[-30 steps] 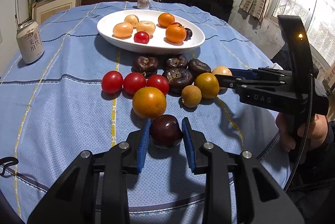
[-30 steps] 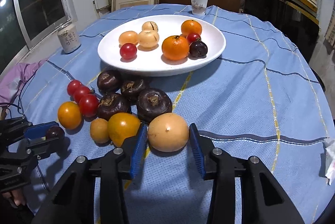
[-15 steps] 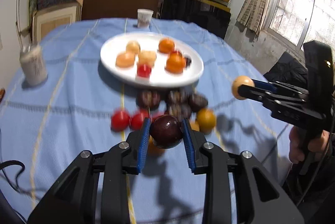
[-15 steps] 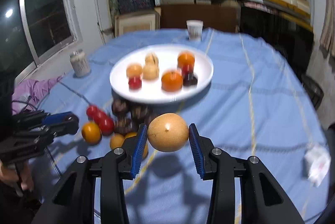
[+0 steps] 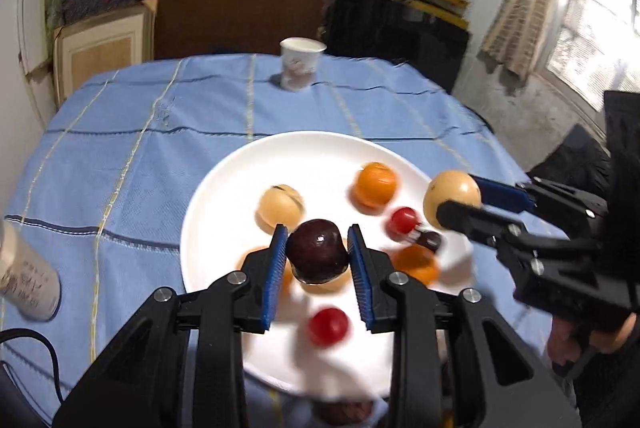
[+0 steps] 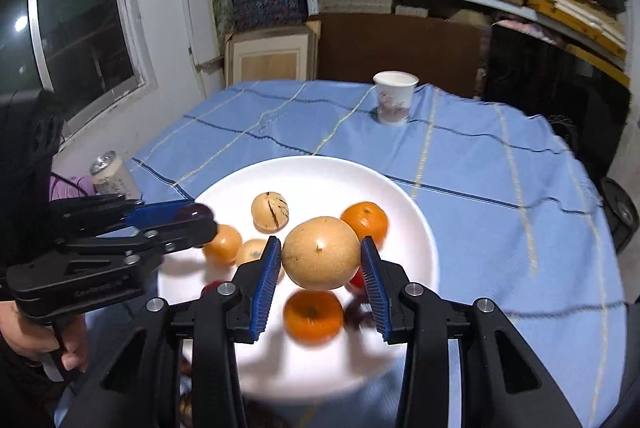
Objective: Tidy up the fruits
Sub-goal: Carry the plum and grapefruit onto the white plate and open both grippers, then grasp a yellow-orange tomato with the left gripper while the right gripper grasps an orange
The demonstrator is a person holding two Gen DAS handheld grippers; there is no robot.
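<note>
Left gripper (image 5: 318, 254): clamped on dark plum (image 5: 317, 252), held above white plate (image 5: 224, 211).
Right gripper (image 6: 320, 262): clamped on tan round fruit (image 6: 321, 252), above the same plate.
Plate fruit: oranges, cherry tomatoes, motion-blurred; several partly hidden behind fingers.
Plate near rim: cut off, smeared.
Can (image 5: 26, 284): cropped at left edge.

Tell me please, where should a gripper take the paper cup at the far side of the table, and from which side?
Take the paper cup around its middle wall, coming level from the near side; it stands upright, tapers downward, and nothing stands beside it.
</note>
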